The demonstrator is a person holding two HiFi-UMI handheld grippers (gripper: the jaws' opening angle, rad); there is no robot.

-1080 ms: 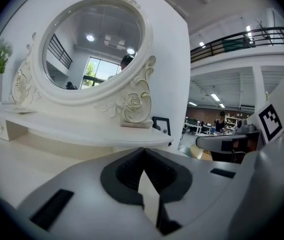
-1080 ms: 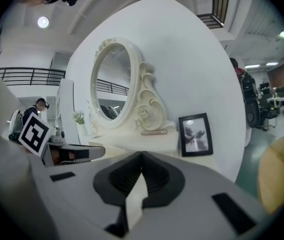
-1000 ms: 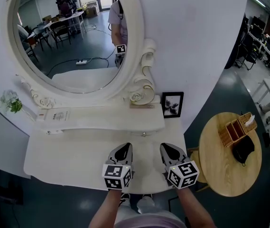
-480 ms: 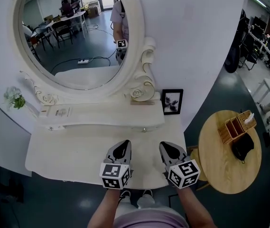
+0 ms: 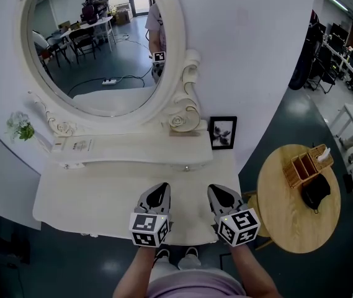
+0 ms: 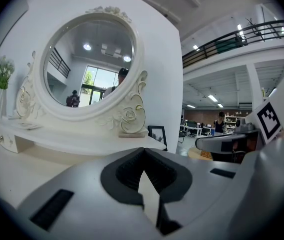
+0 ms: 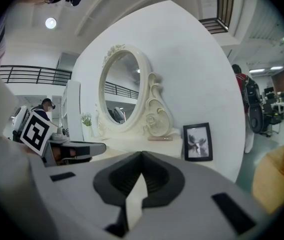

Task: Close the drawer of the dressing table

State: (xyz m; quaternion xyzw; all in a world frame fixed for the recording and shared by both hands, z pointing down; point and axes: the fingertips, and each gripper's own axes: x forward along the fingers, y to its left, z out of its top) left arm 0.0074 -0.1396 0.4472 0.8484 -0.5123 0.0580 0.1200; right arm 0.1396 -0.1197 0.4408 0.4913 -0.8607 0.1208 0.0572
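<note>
The white dressing table (image 5: 89,203) stands against a white wall under a big oval mirror (image 5: 102,48). A raised shelf (image 5: 133,151) runs along its back, with a small drawer knob (image 5: 187,168) on its front at the right; that drawer front looks flush with the shelf. My left gripper (image 5: 159,187) and right gripper (image 5: 217,189) hover side by side over the near part of the tabletop, pointing at the shelf. Both are shut and hold nothing, as the left gripper (image 6: 144,152) and right gripper (image 7: 142,155) show in their own views.
A framed picture (image 5: 223,133) leans on the wall at the shelf's right end. A vase of flowers (image 5: 20,128) stands at the left end. A round wooden side table (image 5: 288,222) with a wooden organiser (image 5: 309,166) and a black object (image 5: 317,194) stands to the right.
Both grippers have lifted slightly and stay shut, side by side over the table's near edge. The view has drifted a little; nothing on the table has moved.
</note>
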